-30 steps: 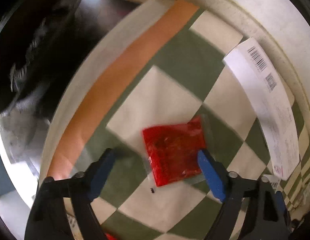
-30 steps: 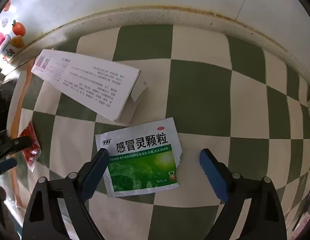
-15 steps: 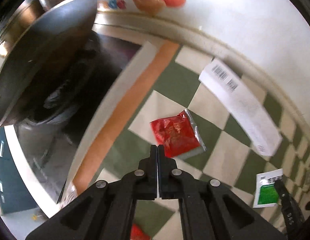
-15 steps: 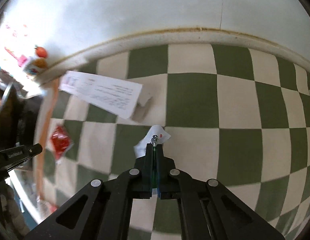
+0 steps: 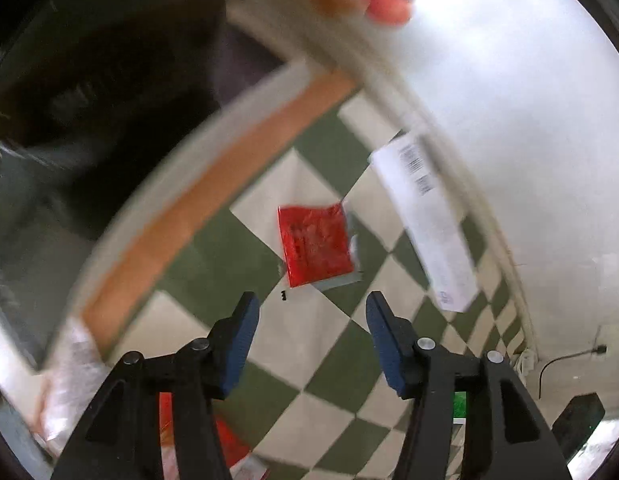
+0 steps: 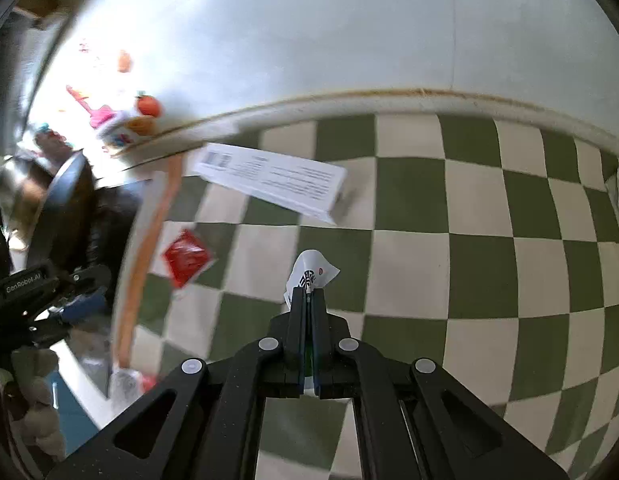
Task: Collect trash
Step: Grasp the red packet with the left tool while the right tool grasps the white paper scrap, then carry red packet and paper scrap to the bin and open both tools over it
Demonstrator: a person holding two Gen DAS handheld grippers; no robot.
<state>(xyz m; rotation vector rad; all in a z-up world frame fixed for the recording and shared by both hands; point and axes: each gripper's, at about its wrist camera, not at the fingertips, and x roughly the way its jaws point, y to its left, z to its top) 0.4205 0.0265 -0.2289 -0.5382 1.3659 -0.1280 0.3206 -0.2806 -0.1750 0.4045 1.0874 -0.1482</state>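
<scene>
Right gripper [image 6: 308, 300] pinches sachet [image 6: 311, 272] edge-on, pointing forward; left gripper [image 5: 309, 312] spread

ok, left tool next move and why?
Probably ease the left tool forward and down onto the red packet. Its fingers are open and empty, the packet lies flat on the checkered cloth just ahead of them, and the right tool is already shut on the white sachet.

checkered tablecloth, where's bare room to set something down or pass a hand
Bare: the checkered tablecloth right of the right gripper and its white sachet, toward the wall. Crowded: the left side, with white box, red packet and left gripper.
</scene>
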